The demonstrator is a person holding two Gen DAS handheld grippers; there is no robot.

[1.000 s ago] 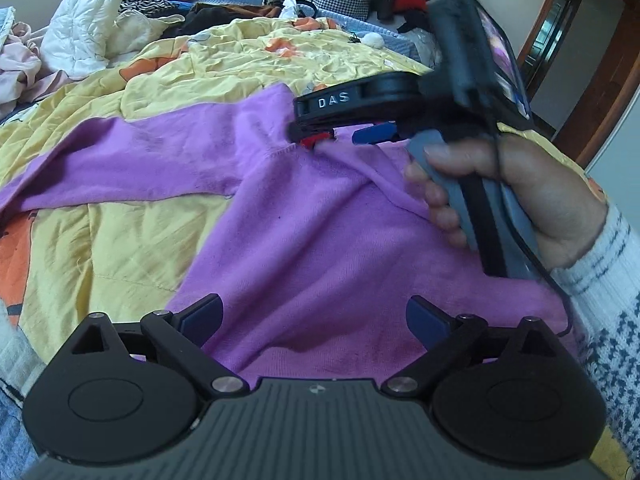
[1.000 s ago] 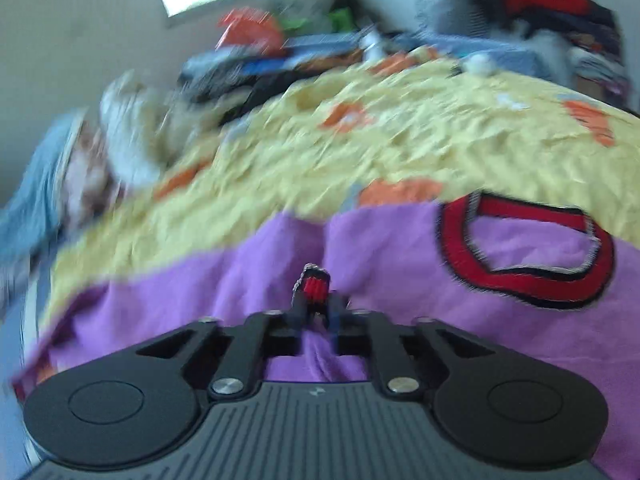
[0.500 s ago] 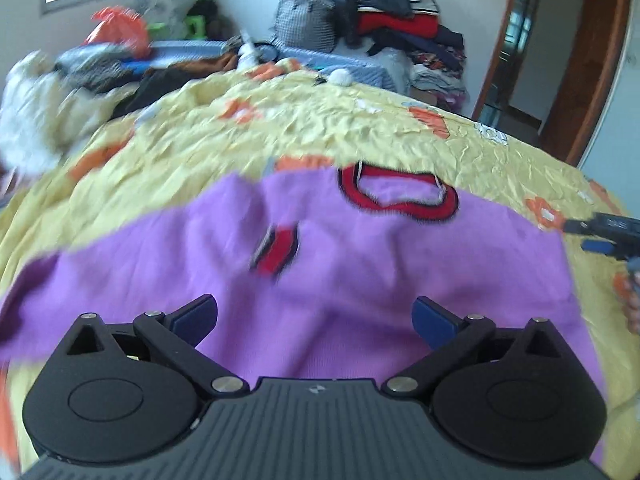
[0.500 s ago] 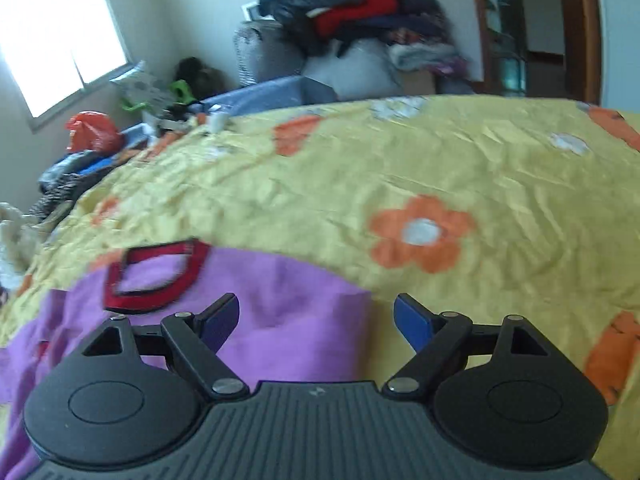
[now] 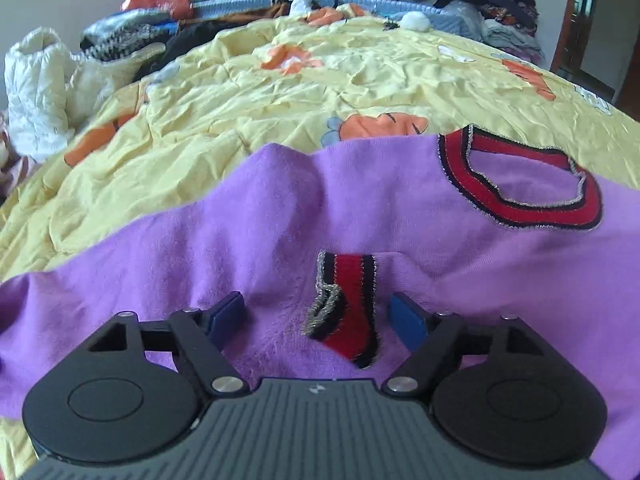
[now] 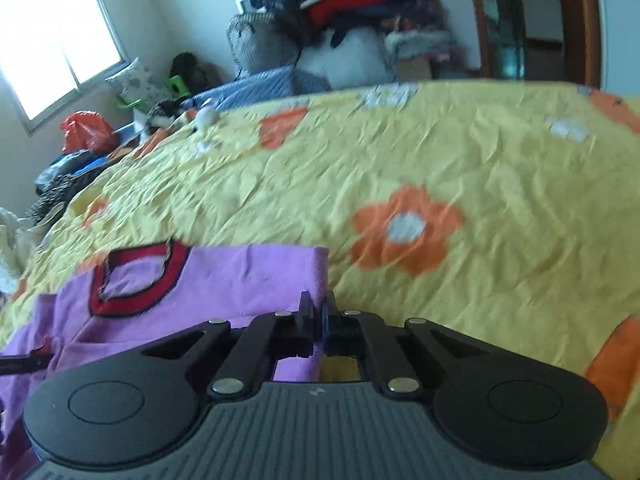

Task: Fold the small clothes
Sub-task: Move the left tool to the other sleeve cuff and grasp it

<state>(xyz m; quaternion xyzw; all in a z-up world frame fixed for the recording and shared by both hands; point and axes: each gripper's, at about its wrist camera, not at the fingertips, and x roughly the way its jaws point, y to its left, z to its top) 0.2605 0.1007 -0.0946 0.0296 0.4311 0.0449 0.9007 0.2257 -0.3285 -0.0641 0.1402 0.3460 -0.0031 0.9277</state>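
On yellow bedspread (image 5: 320,80), purple sweater (image 5: 240,220) lies spread. Left gripper (image 5: 320,316) wide, straddling red cuff (image 5: 352,304). Right gripper (image 6: 318,316) pinches sweater's right edge. Probably fold edge leftward, keeping fabric taut, low.

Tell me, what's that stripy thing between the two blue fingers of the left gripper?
In the left wrist view, the purple sweater's red-and-black striped cuff lies between the open left gripper's fingers, touching neither.
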